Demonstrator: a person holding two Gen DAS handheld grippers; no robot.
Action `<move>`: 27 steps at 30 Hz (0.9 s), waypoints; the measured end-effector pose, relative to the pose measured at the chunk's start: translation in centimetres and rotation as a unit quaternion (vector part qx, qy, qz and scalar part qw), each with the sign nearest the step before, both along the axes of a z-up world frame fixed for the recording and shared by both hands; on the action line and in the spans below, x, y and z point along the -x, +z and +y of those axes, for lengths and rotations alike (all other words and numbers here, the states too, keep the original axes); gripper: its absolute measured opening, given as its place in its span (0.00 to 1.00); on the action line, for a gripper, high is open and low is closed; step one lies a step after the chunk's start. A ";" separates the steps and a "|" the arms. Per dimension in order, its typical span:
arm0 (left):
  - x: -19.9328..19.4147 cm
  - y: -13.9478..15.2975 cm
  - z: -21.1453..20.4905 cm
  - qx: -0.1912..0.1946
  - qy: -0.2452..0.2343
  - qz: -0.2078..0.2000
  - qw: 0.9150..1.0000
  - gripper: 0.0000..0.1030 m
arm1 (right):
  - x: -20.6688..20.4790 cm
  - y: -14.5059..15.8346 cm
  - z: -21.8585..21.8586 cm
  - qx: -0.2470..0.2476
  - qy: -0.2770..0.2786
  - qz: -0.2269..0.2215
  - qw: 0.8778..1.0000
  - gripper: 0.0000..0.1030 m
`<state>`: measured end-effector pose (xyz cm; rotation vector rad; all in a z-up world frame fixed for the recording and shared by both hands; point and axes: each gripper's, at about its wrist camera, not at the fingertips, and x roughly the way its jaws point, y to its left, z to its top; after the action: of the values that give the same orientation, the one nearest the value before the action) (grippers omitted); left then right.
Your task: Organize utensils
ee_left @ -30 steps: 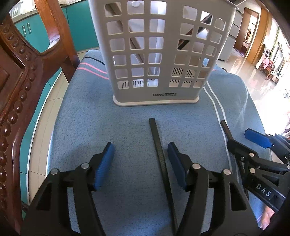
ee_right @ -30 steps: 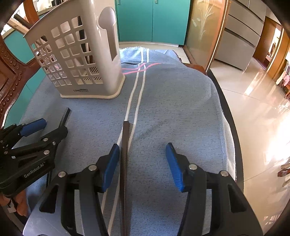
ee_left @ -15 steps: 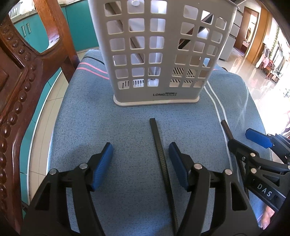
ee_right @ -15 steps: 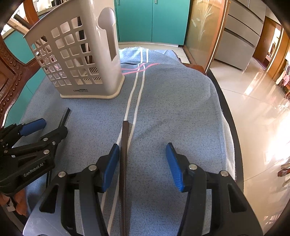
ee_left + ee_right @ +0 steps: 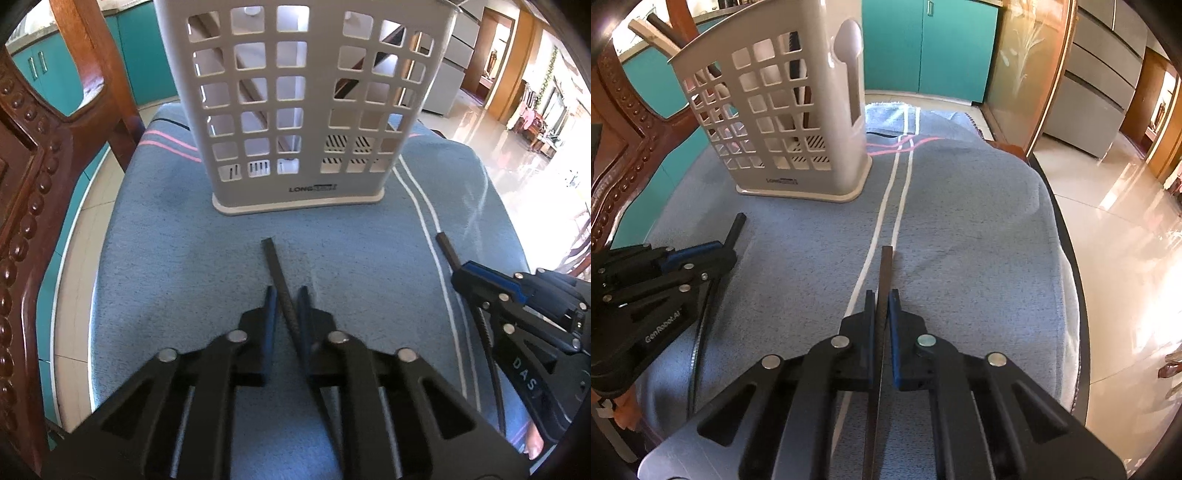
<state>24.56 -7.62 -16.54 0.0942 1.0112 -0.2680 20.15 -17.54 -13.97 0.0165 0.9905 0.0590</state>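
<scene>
On the blue towel point(image 5: 166, 258), each black gripper clamps a thin dark chopstick: left gripper point(image 5: 287, 295) and left chopstick point(image 5: 275, 266), right gripper point(image 5: 882, 297) and right chopstick point(image 5: 885, 273), tips toward the far white perforated plastic caddy point(image 5: 295, 103).

Your left tongs point(image 5: 287, 295), right tongs point(image 5: 882, 297): black frames, blue pads, silver rivets; white "DAS", "GenRobot.AI" lettering.

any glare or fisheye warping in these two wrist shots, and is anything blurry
Left wrist view: strong barrel bend, the utensil holder leans outward and the wooden chair curves; the sunlit floor is blown out; the left gripper, shut on a black chopstick, looks slightly soft. Right wrist view: floor glare at right washes out detail; the right gripper and its chopstick are sharp.
</scene>
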 end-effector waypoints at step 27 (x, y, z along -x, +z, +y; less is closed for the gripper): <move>1.2 0.0 -1.1 -0.031 0.002 -0.017 0.999 0.07 | -0.2 -0.4 0.6 0.019 0.011 -0.003 1.000 0.07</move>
<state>23.34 -8.70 -16.59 0.1525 0.9854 -0.2310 20.31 -16.93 -14.36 -0.0286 0.9855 0.0604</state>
